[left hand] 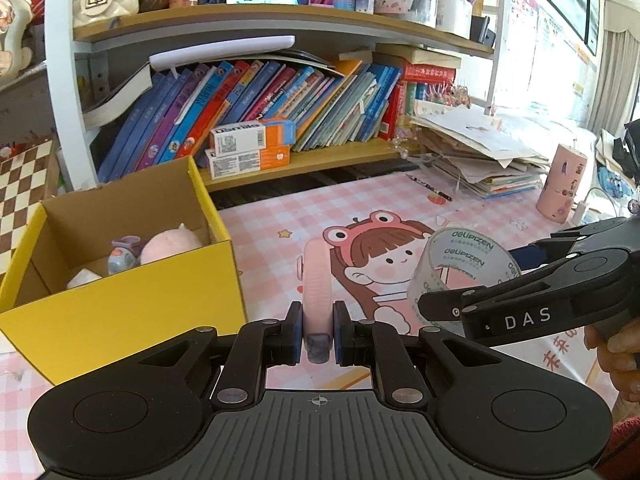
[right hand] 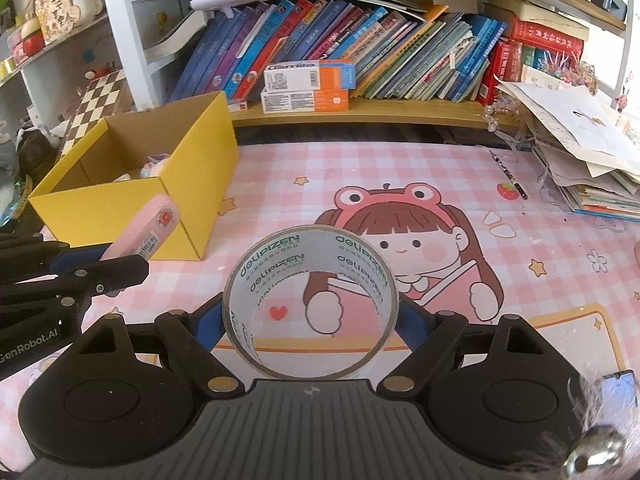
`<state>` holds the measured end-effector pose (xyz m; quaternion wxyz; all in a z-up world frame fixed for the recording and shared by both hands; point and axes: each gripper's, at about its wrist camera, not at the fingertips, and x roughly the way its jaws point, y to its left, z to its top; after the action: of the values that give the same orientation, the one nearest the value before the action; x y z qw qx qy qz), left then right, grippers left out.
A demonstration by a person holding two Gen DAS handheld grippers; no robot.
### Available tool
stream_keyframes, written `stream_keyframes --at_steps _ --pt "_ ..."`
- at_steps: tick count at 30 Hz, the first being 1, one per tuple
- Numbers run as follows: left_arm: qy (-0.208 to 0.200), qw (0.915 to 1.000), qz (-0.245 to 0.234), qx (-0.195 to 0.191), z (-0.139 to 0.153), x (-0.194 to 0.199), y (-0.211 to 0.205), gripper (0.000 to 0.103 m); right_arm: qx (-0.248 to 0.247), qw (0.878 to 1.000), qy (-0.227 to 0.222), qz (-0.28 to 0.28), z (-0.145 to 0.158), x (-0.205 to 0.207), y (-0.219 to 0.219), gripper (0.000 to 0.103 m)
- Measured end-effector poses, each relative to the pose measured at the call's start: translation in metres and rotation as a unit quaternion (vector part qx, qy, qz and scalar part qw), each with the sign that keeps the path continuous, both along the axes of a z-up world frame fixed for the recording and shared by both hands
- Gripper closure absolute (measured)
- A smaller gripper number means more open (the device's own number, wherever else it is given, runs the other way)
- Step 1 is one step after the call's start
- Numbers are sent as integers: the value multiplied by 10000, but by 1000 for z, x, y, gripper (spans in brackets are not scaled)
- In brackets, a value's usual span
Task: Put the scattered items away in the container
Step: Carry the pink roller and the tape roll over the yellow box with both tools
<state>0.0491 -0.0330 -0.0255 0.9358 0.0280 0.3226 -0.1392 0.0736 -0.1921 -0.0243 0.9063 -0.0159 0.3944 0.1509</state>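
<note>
Only your left wrist view looks into the yellow box (left hand: 120, 292): a pink plush (left hand: 170, 244) and small toys sit at the bottom; the right view sees just a sliver of them. Left gripper (left hand: 317, 330): jaws nearly closed, pinching the pink correction-tape dispenser (left hand: 317, 280) edge-on, box just left of them. Right gripper (right hand: 310, 320): jaws spread wide, clamped on the clear tape roll (right hand: 310, 304), its hole facing the camera. Both items are held above the table (right hand: 440, 168). Ahead of the jaws: a pencil (right hand: 508, 174), a paper stack (right hand: 592, 168), a bookshelf (right hand: 360, 110).
</note>
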Motion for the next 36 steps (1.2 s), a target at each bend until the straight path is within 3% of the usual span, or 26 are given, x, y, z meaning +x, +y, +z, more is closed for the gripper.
stream_keyframes --at_steps 22,36 --pt "-193 9980 593 -138 10 -23 57 90 -130 9984 -48 548 8 -9 60 19" --pt "-528 9919 1100 -355 23 -27 93 90 -255 9931 -385 1075 34 -3 98 19"
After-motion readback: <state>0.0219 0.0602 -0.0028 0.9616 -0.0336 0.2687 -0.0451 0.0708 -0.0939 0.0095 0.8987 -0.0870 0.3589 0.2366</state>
